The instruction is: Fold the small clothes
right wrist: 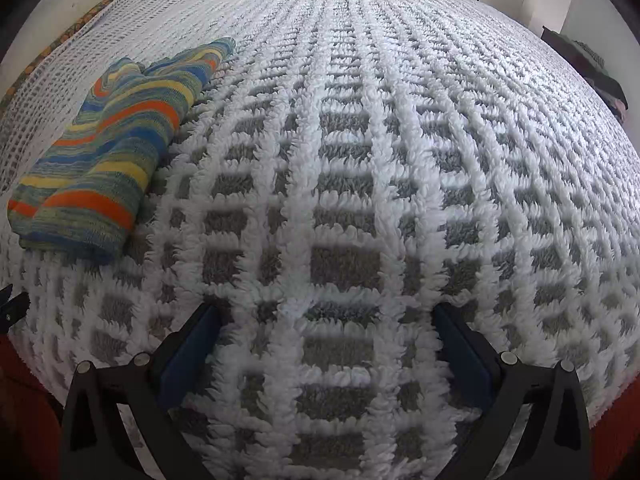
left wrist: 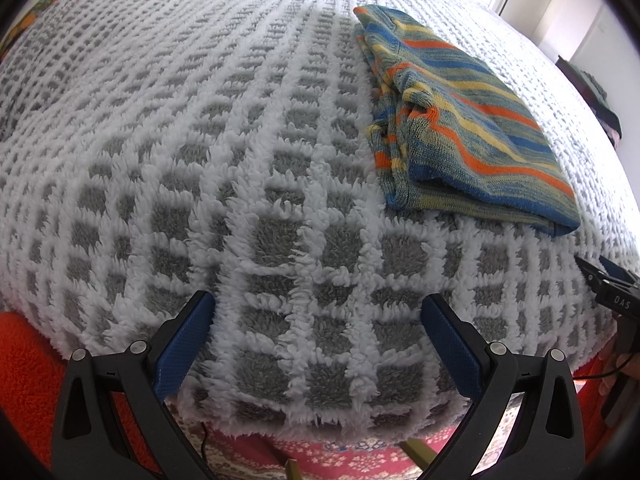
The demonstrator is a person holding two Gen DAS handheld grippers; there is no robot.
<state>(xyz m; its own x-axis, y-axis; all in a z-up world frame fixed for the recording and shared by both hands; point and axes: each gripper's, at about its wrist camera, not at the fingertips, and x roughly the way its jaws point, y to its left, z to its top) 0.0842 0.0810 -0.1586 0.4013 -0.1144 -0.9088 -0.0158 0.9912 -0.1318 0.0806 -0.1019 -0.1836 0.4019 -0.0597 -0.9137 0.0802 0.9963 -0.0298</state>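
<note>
A striped knit garment, blue, yellow, orange and grey-green, lies folded on a fluffy white and grey checked blanket. In the left wrist view it is up and right of my left gripper, which is open and empty near the blanket's front edge. In the right wrist view the garment lies at the far left, well away from my right gripper, which is open and empty over bare blanket. The right gripper's body shows at the right edge of the left wrist view.
The blanket covers a wide bed. Orange-red fabric and a patterned rug lie below the front edge. Dark clothes sit at the far right edge of the bed. White wall and doors stand behind.
</note>
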